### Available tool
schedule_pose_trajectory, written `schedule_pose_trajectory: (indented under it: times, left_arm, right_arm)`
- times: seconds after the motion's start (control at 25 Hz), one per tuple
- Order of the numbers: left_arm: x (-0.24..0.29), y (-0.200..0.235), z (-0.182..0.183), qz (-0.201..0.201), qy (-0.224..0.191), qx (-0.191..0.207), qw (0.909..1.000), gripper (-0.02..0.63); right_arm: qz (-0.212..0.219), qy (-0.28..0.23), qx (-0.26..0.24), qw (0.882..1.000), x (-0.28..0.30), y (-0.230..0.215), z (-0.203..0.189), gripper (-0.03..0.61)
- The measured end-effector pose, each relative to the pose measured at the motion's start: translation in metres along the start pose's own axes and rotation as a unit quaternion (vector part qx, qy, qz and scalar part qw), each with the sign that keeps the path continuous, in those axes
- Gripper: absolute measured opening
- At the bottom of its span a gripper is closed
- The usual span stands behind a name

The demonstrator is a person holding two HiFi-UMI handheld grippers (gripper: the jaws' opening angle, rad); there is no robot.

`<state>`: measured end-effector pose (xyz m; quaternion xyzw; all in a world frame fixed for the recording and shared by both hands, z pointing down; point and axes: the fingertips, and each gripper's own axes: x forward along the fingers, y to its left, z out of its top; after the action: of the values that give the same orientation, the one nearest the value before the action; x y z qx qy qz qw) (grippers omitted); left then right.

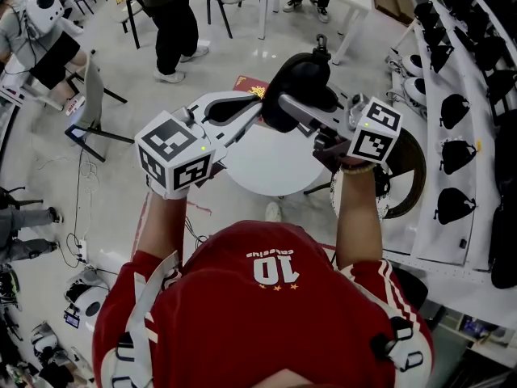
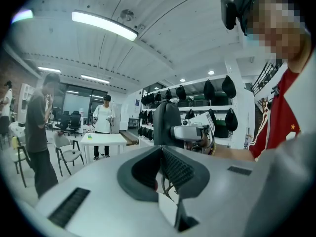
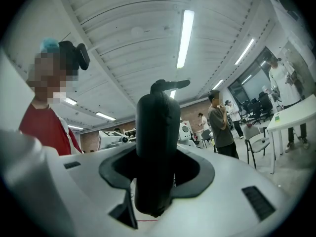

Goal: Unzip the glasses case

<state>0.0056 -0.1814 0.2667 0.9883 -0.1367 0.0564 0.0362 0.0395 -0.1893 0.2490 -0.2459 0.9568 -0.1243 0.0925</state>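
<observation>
Right now the right gripper (image 3: 158, 158) has its jaws clenched on the black glasses case (image 3: 157, 127). The case stands upright between them with its narrow edge toward that gripper's camera, and it is lifted well above the bench. The grip is on the lower part of the case, so the upper end and the zip line are free, which is probably why it is held this way. Above these jaws, at the top of the case, the zip pull (image 3: 171, 84) sticks out sideways. The case looks fully closed, so I judge the unzipping has not yet begun.

Facing it, the left gripper (image 2: 161, 154) has its jaws pressed together with nothing between them. The case rises just past their tips and is not gripped by them. The pull is higher up, away from these jaws. The left side seems poised to take the pull while the right steadies the case, and its jaws would have to part first.

Below both pairs of jaws lies the round white bench (image 1: 271, 164). Farther out, behind the case as seen from the left jaws, white shelving (image 2: 207, 107) carries rows of dark bags. A person (image 2: 102, 122) stands behind a white table (image 2: 101, 139) off to the jaws' left.
</observation>
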Motion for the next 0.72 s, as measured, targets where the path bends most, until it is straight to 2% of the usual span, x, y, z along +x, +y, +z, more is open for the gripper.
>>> schedule_pose_trajectory:
  times: [0.2, 0.72]
  left_arm:
    - [0.001, 0.002, 0.007, -0.002, -0.010, -0.005, 0.9999, 0.023]
    - [0.001, 0.002, 0.013, -0.013, -0.017, -0.011, 0.9997, 0.023]
  right_arm:
    - [-0.011, 0.020, -0.025, 0.999, 0.001, -0.001, -0.007, 0.189]
    - [0.003, 0.015, -0.026, 1.000, -0.001, 0.000, -0.009, 0.189]
